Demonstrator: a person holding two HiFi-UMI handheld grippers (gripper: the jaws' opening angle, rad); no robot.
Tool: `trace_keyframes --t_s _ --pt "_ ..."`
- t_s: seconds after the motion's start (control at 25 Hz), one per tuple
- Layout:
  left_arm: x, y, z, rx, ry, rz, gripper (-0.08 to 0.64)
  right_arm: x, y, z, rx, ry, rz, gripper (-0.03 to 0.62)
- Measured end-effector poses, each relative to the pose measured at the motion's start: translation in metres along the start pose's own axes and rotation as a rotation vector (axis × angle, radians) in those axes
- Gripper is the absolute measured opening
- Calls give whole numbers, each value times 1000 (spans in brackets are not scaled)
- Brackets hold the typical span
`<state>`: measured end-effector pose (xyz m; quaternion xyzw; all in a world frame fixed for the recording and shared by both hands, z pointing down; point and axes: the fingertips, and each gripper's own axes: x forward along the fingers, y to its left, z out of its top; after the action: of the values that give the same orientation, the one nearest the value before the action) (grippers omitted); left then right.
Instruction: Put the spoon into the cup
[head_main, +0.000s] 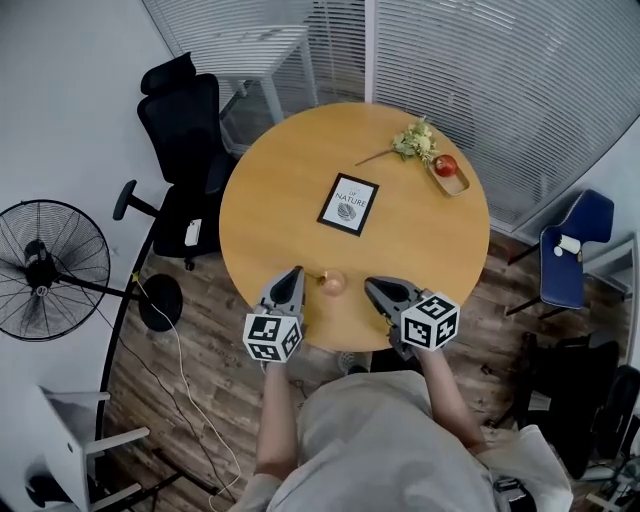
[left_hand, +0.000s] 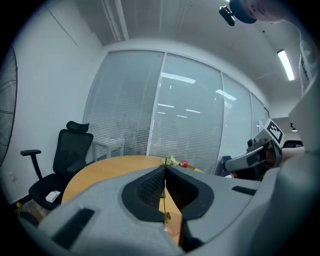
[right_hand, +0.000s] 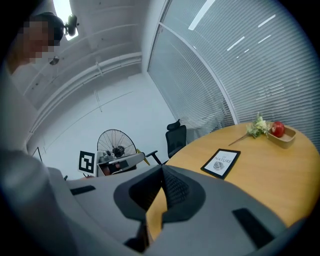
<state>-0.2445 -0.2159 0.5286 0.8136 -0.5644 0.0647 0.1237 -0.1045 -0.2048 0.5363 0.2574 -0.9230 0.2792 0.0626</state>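
Observation:
A small pinkish translucent cup (head_main: 333, 283) stands near the front edge of the round wooden table (head_main: 290, 170). My left gripper (head_main: 297, 270) is just left of it, shut on a thin golden spoon (head_main: 316, 274) that reaches towards the cup. In the left gripper view the spoon (left_hand: 164, 200) stands upright between the closed jaws of the left gripper (left_hand: 165, 167), bowl end down. Whether the spoon touches the cup I cannot tell. My right gripper (head_main: 372, 285) sits just right of the cup. In its own view the right gripper (right_hand: 161, 168) is shut with nothing in it.
A framed picture (head_main: 348, 204) lies mid-table. At the far right are a sprig of flowers (head_main: 415, 142) and a wooden tray with a red apple (head_main: 446, 167). A black office chair (head_main: 185, 130) and a fan (head_main: 45, 270) stand left of the table, a blue chair (head_main: 570, 250) right.

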Motion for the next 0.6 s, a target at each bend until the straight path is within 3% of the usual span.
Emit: trace_keyframes --t_s 0.6 --pt "36 -21 -30 13 89 -86 11 -8 -4 -14 -22 27 -40 -3"
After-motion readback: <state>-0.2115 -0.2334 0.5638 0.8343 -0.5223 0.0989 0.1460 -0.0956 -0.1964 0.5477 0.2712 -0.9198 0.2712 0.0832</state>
